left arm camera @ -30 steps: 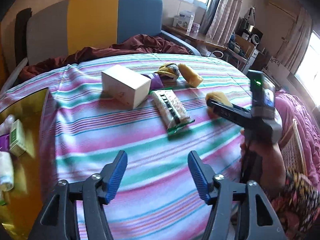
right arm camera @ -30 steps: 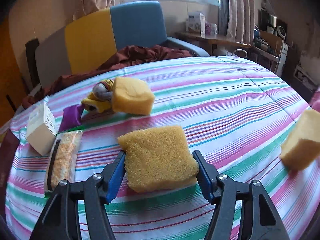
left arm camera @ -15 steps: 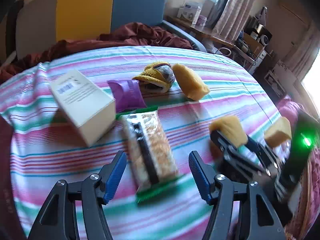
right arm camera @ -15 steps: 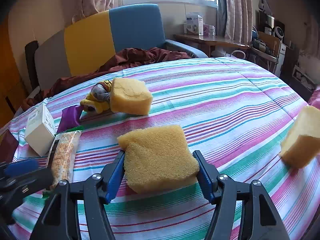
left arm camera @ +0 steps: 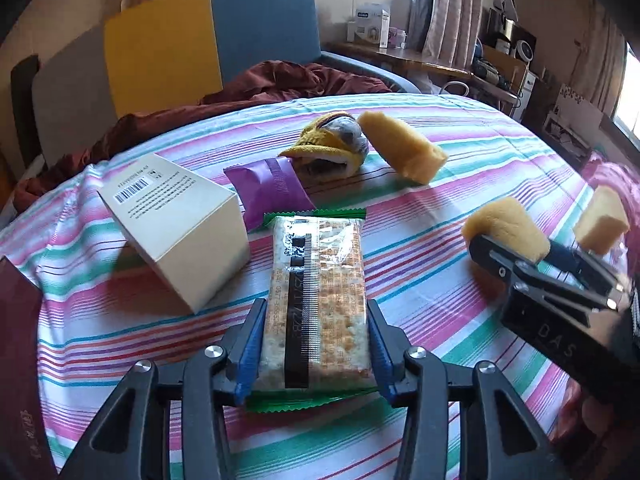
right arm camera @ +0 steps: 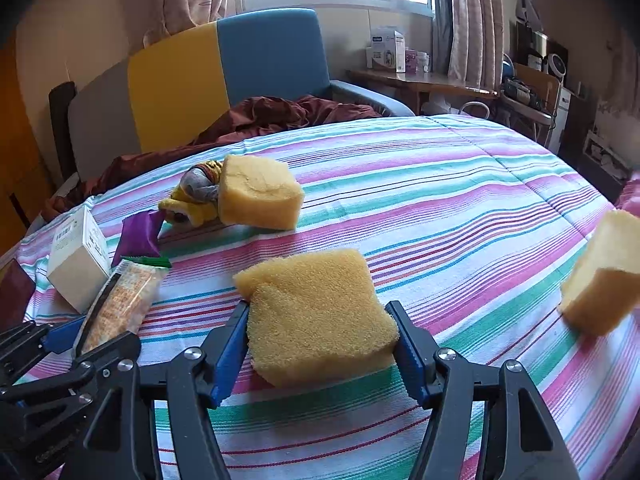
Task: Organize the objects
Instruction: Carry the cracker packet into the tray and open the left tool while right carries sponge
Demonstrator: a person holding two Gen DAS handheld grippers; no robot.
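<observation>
Clear-film cracker packet, green-edged, lying on the striped cloth beside the white box: light, crinkly, likely brittle inside; left gripper, jaws just closed, pinches its long sides; right gripper clamps a soft yellow sponge.

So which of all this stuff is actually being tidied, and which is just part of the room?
Being tidied:
- cracker packet, clamped in left gripper
- sponge, in right gripper
- white box
- purple pouch

Just lying about:
- armchair
- red blanket
- striped cloth
</observation>
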